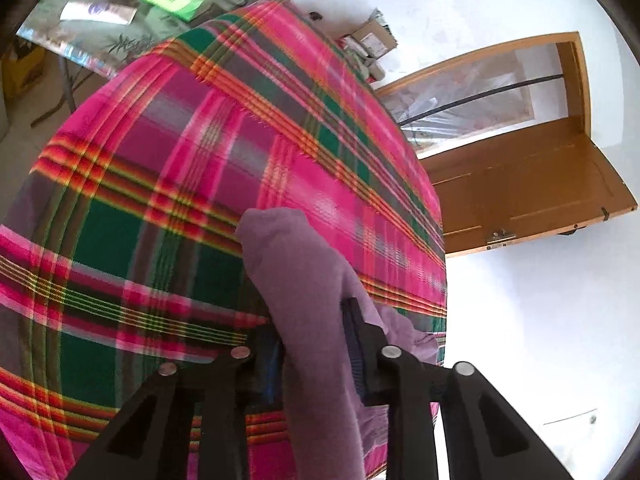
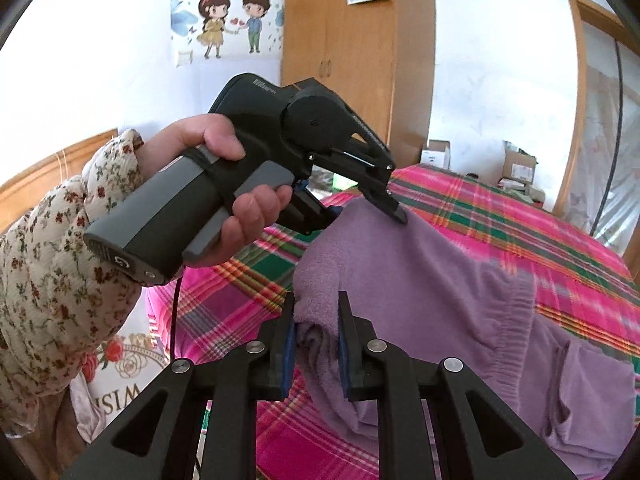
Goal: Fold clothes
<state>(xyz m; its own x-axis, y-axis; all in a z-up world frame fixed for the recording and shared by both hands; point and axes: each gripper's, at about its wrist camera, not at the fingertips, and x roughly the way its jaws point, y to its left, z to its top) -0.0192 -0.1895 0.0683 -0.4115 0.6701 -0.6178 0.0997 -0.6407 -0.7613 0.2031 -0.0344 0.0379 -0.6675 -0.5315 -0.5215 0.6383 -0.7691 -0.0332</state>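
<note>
Item: purple fleece garment (image 2: pixel 420 280), mid-fold, on a bed with a pink, green and orange plaid bedspread (image 2: pixel 520 220).

Step in hand, as judged: lifting one edge of the garment by two pinched points, to carry it over the rest. To do it well, both claws should rise level with one another, keep the edge taut between them so no slack bunches up, and lay it down with edges aligned before either lets go. The ribbed hem (image 2: pixel 516 312) and the part lying to the right should stay flat on the bed while the edge travels.

Right claw (image 2: pixel 318 344): nearest the right wrist camera. Jaws narrow, blue-lined pads (image 2: pixel 290 354) pressing on a bunched fold of the fleece from both sides. The grip reads as firm.

Left claw (image 1: pixel 316 344): in its own view, jaws partly closed, a thick roll of the purple fleece standing up between them; the right pad touches the cloth, the left pad is mostly hidden behind it. From the right wrist view, the same claw (image 2: pixel 394 210) sits on the far upper edge of the garment, held by a hand (image 2: pixel 236 200) in a floral sleeve (image 2: pixel 60 280).

Beyond: a wooden wardrobe (image 2: pixel 356 60), a wooden door (image 1: pixel 520 184), cardboard boxes (image 2: pixel 516 166) by the white wall.
</note>
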